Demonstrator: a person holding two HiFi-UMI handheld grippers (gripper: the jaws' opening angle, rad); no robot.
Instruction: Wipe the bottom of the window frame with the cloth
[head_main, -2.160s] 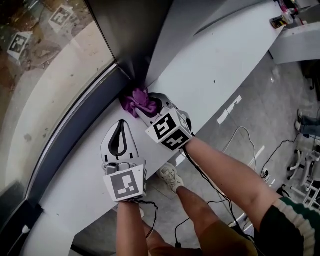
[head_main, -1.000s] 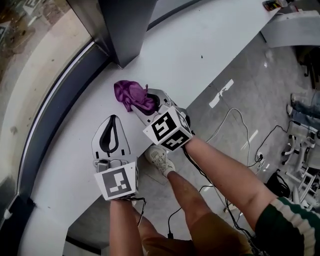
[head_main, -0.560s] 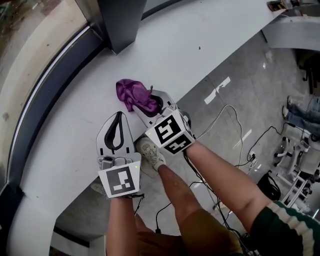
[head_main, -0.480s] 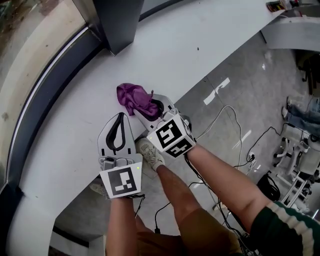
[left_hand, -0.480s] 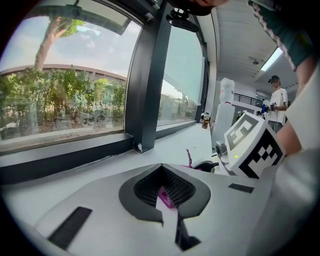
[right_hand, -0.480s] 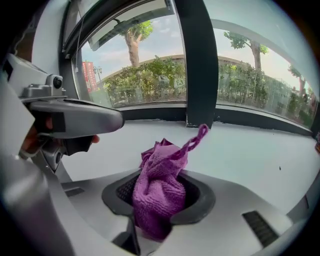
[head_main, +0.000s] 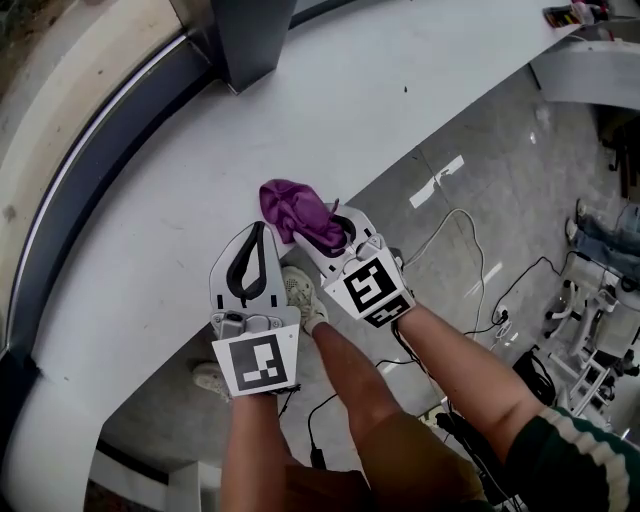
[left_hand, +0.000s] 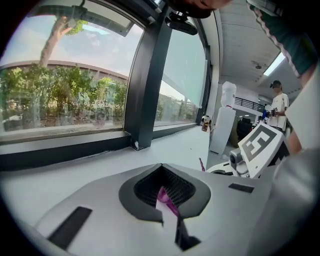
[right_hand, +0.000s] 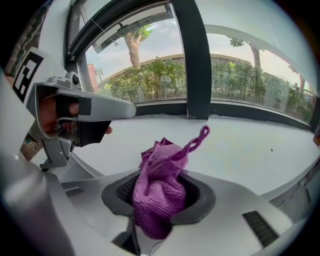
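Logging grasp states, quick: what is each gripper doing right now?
Left gripper: jaws shut.
Right gripper: jaws shut on the purple cloth.

The cloth (head_main: 298, 210) is showing a vivid purple with a fine ribbed weave. The left gripper (head_main: 261, 230) and the right gripper (head_main: 338, 228) are both wearing pale grey shells with black ribbed pads, and their cubes (head_main: 258, 362) are carrying black-and-white square markers. The window frame (head_main: 95, 190) is looking dark grey, almost black, beside the white sill (head_main: 350, 110). The floor (head_main: 480, 150) is showing speckled grey tiles. A sleeve (head_main: 580, 450) is showing dark green with pale stripes.
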